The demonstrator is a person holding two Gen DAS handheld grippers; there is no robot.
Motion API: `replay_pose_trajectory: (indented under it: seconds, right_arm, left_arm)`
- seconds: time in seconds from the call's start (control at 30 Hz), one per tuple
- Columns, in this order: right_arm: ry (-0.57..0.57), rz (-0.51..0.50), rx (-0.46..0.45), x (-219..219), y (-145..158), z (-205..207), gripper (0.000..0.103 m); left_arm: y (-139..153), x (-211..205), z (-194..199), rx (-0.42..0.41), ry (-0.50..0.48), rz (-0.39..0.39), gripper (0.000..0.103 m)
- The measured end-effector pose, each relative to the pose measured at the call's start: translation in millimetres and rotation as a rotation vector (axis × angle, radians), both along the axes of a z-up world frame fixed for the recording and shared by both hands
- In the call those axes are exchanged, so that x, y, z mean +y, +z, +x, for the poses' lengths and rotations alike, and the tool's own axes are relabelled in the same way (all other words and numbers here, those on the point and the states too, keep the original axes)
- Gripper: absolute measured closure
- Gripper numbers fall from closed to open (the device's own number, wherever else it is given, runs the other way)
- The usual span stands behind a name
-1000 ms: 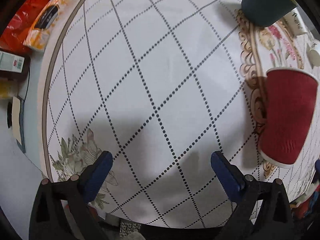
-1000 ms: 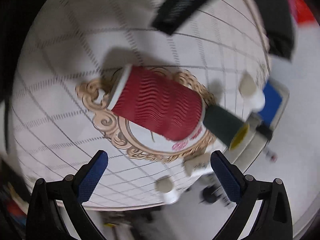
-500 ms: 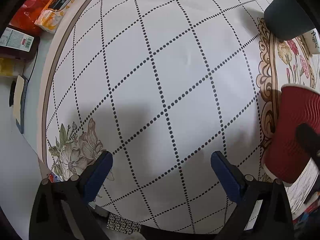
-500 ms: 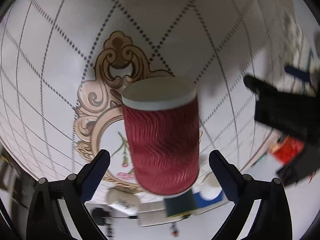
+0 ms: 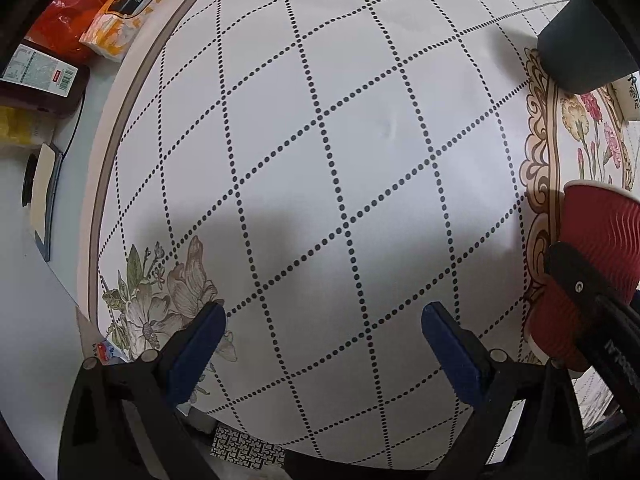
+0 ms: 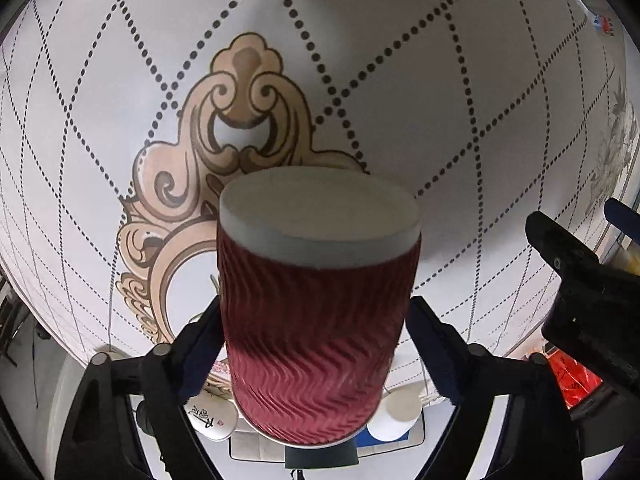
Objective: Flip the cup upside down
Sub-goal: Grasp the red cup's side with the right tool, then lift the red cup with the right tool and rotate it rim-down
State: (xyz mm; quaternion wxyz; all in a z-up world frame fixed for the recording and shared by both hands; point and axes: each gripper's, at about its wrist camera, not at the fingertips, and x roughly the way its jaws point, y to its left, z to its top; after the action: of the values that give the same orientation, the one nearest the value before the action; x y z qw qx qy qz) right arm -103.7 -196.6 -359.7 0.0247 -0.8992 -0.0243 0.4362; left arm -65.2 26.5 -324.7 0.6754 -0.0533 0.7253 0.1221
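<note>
We see the red cup [image 6: 316, 320] held between the blue pads of the right gripper [image 6: 314, 344], whose two fingers press against its ribbed sides. The cup's flat white end faces away from the right wrist camera, toward the tablecloth [image 6: 440, 80], in front of an ornate tan scroll frame [image 6: 224, 128] printed on the cloth. Whether the cup touches the cloth we cannot tell.

From the left wrist view, the same cup [image 5: 592, 248] shows at the right edge, above the scroll frame [image 5: 536, 168] with its printed pink flowers, and a black finger [image 5: 588, 300] of the right gripper crosses its side. The left gripper [image 5: 324, 340] hangs over the dotted-diamond cloth [image 5: 320, 140] with its fingers spread wide and nothing between them, well apart from the cup.

A dark green cup [image 5: 580, 52] stands mouth down at the far end of the frame. Off the table's left edge lie an orange packet [image 5: 128, 4] and a red bag [image 5: 68, 20]. A grey flower print [image 5: 160, 304] marks the cloth near the left gripper's left finger.
</note>
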Motion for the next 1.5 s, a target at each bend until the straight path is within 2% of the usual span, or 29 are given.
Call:
replay_pose_trajectory:
  seconds: [0.17,0.43,0.47,0.5,0.63,0.73,1.03,1.27,1.47,1.5]
  right_arm:
    - [-0.006,-0.003,0.006,-2.8,-7.3,5.4,0.024]
    - [-0.040,0.004,0.027,1.3,-10.8,14.0,0.025]
    - [-0.048,0.004,0.028,6.0,-12.0,15.0,0.025]
    - [-0.053,0.004,0.026,28.8,-10.8,8.2,0.025]
    - [-0.117,0.025,0.017,39.7,-10.1,24.1,0.026]
    - [-0.207,0.048,0.014,57.9,-6.2,46.5,0.026]
    - [-0.672,0.081,0.049,96.2,16.0,100.6,0.026]
    - [-1.265,0.029,0.131,101.4,17.5,159.6,0.025]
    - [-1.786,-0.029,0.225,86.6,10.4,223.1,0.025]
    - [-1.844,-0.028,0.242,82.9,9.5,228.1,0.025]
  left_arm:
    - [-2.0,14.3,-5.1,0.001,-0.004,0.005,0.002]
    - [5.5,33.8,-4.6,-0.002,-0.006,0.015,0.002]
    - [4.5,35.4,-4.3,-0.003,-0.007,0.016,0.002]
    - [5.7,37.0,-4.2,-0.004,-0.008,0.018,0.002]
    - [12.8,41.2,-3.5,-0.007,-0.009,0.024,0.002]
    - [13.9,43.0,-1.8,-0.010,-0.012,0.024,0.002]
    - [23.6,36.7,12.4,-0.035,-0.034,0.032,0.002]
    - [25.0,19.0,20.4,-0.042,-0.062,0.036,0.002]
    - [30.7,-2.8,31.7,-0.046,-0.094,0.037,0.002]
    - [31.8,-6.0,32.8,-0.047,-0.100,0.038,0.002]
